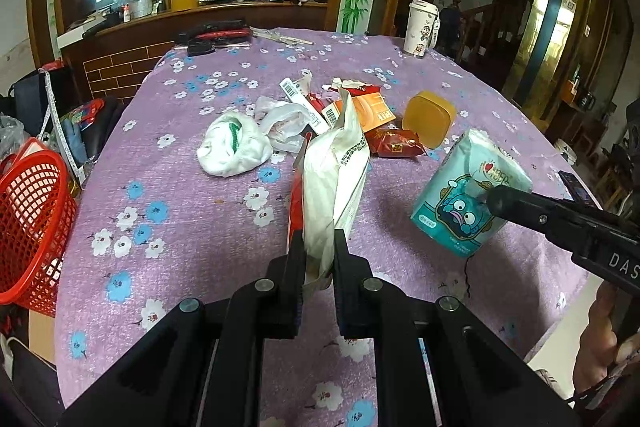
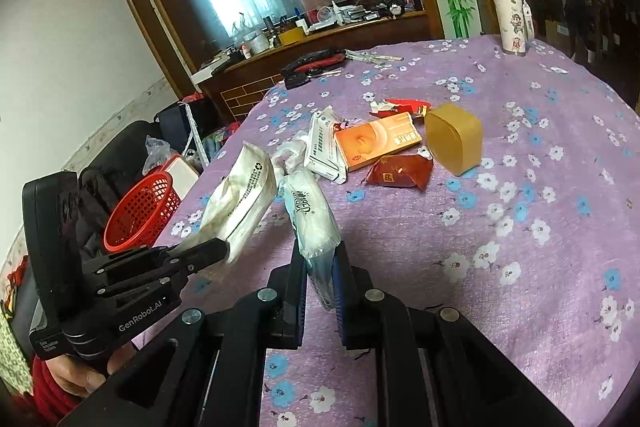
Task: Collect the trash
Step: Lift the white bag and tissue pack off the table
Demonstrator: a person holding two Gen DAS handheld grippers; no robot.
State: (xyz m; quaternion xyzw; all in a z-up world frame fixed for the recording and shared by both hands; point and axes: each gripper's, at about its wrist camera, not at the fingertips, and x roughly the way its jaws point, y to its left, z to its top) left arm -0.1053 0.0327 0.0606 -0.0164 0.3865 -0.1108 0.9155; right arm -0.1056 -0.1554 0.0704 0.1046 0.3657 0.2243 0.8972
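Bench [image 1: 192,251]: covered with a purple cloth printed in white and blue flowers, filling the middle of both views. Behind it, upper left of each frame, a wood-framed glass partition over a cluttered ledge; a painted bamboo panel at upper centre.

Red mesh basket [image 1: 28,227]: off the bench's edge, far left of the left wrist view.

White tumbler [image 1: 420,27]: upright at the bench's far edge, upper right of centre.

Trash pile, centre of frame: crumpled white plastic bag [image 1: 232,147], orange carton [image 1: 368,113], red sachet [image 1: 394,143], amber square container [image 1: 430,119], all lying close together.

Left gripper [image 1: 318,251]: closed on a white pouch wrapper [image 1: 336,175], which rises from between the fingers at lower centre, lifted off the cloth.

Right gripper [image 2: 320,263]: closed on a blue tissue pack [image 2: 312,223], held above the cloth at lower centre, just beside the white pouch wrapper
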